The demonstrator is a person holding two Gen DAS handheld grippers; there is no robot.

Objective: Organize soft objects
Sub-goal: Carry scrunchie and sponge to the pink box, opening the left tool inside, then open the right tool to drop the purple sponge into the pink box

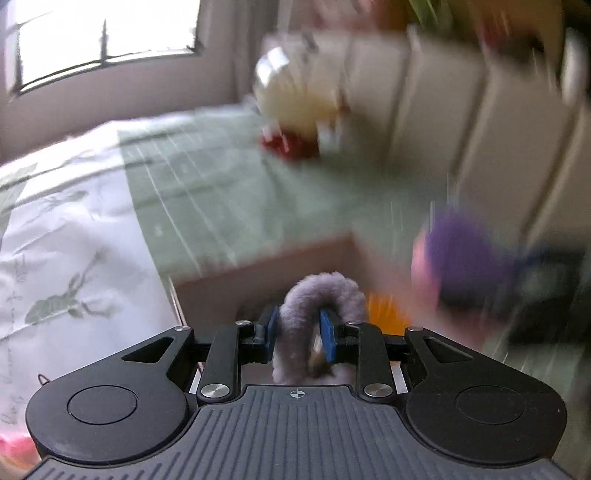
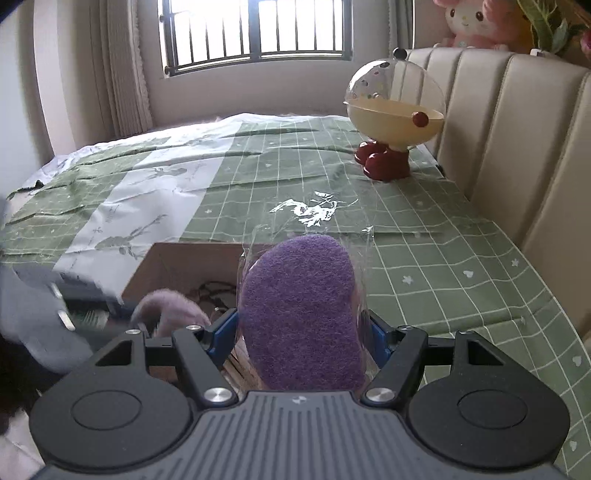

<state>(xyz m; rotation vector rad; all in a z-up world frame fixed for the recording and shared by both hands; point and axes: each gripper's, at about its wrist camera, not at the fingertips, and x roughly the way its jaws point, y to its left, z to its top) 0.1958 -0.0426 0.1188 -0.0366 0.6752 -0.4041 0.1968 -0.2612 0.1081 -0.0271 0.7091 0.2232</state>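
My left gripper (image 1: 300, 330) is shut on a fuzzy lavender loop-shaped soft item (image 1: 314, 295) and holds it over the cardboard box (image 1: 258, 266); the left wrist view is motion-blurred. That item also shows at lower left in the right wrist view (image 2: 170, 306). My right gripper (image 2: 303, 332) is shut on a purple sponge (image 2: 303, 310) wrapped in clear plastic, held just right of the open cardboard box (image 2: 177, 262). The sponge shows blurred in the left wrist view (image 1: 465, 254).
The box sits on a bed with a green checked cover (image 2: 424, 236). A cream and red dome-lidded toy container (image 2: 391, 118) stands near the padded headboard (image 2: 517, 129). A pink plush (image 2: 476, 22) sits on top of it. Something orange (image 1: 384, 310) lies by the box.
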